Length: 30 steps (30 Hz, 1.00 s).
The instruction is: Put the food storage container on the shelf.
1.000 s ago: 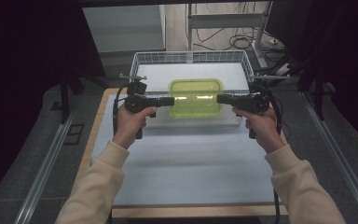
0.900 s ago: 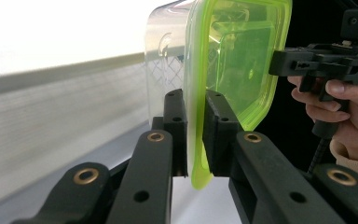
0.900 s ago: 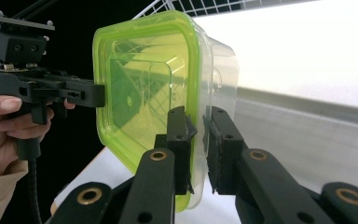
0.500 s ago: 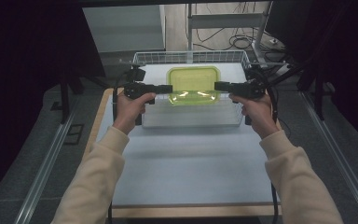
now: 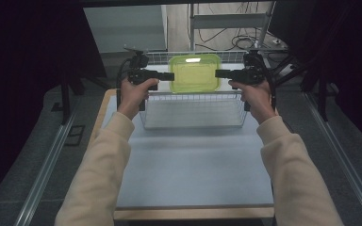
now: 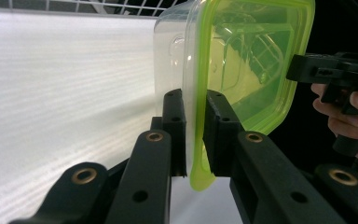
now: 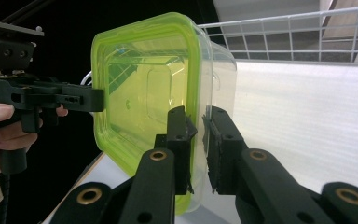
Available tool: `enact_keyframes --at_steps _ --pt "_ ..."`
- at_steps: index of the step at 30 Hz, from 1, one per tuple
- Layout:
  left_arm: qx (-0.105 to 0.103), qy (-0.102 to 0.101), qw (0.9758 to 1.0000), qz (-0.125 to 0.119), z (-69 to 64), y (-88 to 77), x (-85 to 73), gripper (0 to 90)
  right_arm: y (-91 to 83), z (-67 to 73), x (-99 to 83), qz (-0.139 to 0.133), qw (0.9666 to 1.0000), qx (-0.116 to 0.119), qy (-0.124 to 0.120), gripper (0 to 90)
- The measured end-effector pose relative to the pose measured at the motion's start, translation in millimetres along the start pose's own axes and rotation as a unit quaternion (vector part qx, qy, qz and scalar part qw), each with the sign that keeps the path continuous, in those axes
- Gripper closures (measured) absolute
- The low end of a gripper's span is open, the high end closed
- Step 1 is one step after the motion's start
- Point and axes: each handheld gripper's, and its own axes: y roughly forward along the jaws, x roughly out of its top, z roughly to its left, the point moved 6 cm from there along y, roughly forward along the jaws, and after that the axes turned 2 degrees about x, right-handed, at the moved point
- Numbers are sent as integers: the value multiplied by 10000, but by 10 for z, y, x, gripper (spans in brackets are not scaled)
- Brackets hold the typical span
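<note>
Now both grippers hold one clear plastic container (image 5: 194,73) with a yellow-green lid (image 6: 256,70), high in the upper middle of the high view, above the far part of a wire basket (image 5: 193,110) that stands on the table (image 5: 193,174). The left gripper (image 5: 168,76) comes from the left of the frame and the right gripper (image 5: 219,73) from the right, so the box hangs between them, clear of the basket floor.

In the left gripper view the jaws are narrow and closed on the rim, one jaw on the clear wall side and one on the lid side, with the lid edge (image 6: 200,172) showing between them. In the right gripper view the right gripper (image 7: 196,135) pinches the opposite rim in the same way; its jaws are also close together, with the lid flange between the pads.

I judge the container is empty and very light, since I see nothing inside it through the walls. The thin plastic is probably a little flexible and smooth, so it may slip or twist if only one side is held. The rim, where lid and box meet, looks like the stiffest place to hold. Too strong a squeeze there may pop the lid off or bend the wall. Both holds should stay level, otherwise the box may turn between the jaws.
</note>
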Motion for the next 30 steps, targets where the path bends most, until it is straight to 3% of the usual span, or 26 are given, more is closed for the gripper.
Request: enact_keyframes --at_steps 3,11,12,16,21,23,24,30 --pt "65 3 10000 46 24 24 26 806 33 -34 14 19 10000 -15 77 805" --pt "123 -250 9996 73 130 138 80 804 185 -165 31 102 9993 -134 320 799" --pt "202 -244 9995 91 137 148 107 803 221 -196 42 126 9991 -193 367 797" --pt "408 -242 9988 157 144 166 156 798 291 -230 46 170 9986 -376 339 788" --pt "346 -379 9986 130 165 187 179 794 314 -256 66 106 9984 -390 399 779" --pt "355 -417 9984 130 174 199 186 786 326 -257 73 97 9985 -436 331 757" --pt "376 -392 9982 270 189 231 180 770 348 -254 77 128 9984 -518 209 732" --pt "351 -439 9983 185 214 276 208 737 380 -269 84 139 9978 -635 155 687"
